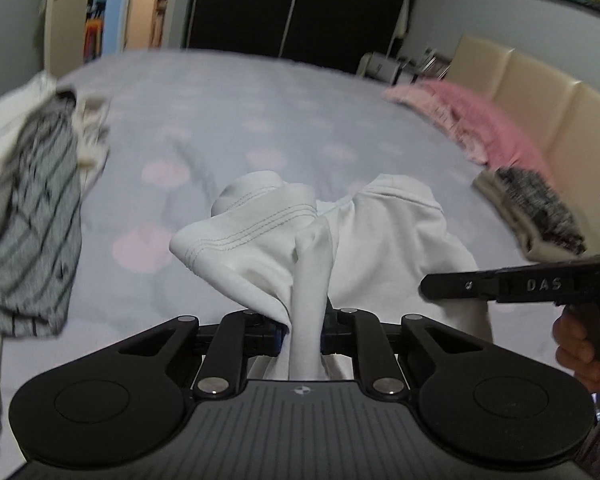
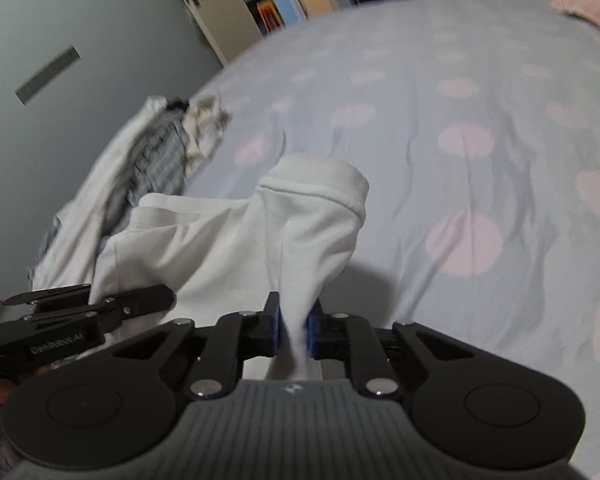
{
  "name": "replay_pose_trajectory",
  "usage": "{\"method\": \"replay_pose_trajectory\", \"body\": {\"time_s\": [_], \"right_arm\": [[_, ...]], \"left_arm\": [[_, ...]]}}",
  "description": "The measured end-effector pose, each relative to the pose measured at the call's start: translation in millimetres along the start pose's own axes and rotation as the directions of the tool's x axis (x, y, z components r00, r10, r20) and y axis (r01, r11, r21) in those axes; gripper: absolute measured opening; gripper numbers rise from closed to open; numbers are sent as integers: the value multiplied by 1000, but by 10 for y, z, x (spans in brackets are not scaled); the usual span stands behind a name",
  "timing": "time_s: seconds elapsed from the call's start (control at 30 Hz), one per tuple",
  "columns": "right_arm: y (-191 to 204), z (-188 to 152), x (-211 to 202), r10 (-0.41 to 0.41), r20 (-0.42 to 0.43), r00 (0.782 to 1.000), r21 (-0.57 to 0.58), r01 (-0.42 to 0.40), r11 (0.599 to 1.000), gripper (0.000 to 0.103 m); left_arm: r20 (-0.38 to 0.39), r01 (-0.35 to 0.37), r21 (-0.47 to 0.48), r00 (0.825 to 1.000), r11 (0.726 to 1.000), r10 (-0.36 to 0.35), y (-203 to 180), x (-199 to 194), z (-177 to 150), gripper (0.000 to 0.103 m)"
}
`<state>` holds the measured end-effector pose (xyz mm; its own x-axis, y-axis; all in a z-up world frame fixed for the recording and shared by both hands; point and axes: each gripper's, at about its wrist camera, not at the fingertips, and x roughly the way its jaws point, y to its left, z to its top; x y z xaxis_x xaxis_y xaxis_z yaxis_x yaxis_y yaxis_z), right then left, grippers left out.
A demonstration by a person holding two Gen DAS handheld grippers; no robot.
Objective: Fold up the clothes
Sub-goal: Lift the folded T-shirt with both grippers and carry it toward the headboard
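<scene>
Fingers of left gripper (image 1: pixel 305 330) and right gripper (image 2: pixel 294 330) each pinch 1 bunched fold of the soft, limp white garment (image 1: pixel 260 236); grip hems.

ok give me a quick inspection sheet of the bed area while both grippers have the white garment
surface: bed sheet, pale blue with pink dots, wrinkled
job's things: white garment, bunched and lifted at two points
clutter: striped clothes pile at the left edge; pink garment and black-and-white folded item on the right
grippers: left gripper shut on the white garment; right gripper shut on the white garment
cables: nothing seen
surroundings: beige headboard, dark wardrobe, grey wall
</scene>
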<state>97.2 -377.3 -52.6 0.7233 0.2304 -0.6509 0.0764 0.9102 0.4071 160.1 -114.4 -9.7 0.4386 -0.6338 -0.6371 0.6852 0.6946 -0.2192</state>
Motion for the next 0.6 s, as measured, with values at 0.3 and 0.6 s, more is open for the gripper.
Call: {"method": "replay_pose_trajectory", "body": {"time_s": [0.3, 0.6], "right_arm": [[46, -212, -1096, -72, 210, 975, -23, 79, 997, 13], [-61, -463, -2423, -243, 449, 860, -11, 278, 961, 13]], "left_arm": [[122, 118, 122, 984, 985, -133, -650, -387, 255, 12], [168, 286, 349, 918, 892, -360, -1694, -559, 876, 12]]}}
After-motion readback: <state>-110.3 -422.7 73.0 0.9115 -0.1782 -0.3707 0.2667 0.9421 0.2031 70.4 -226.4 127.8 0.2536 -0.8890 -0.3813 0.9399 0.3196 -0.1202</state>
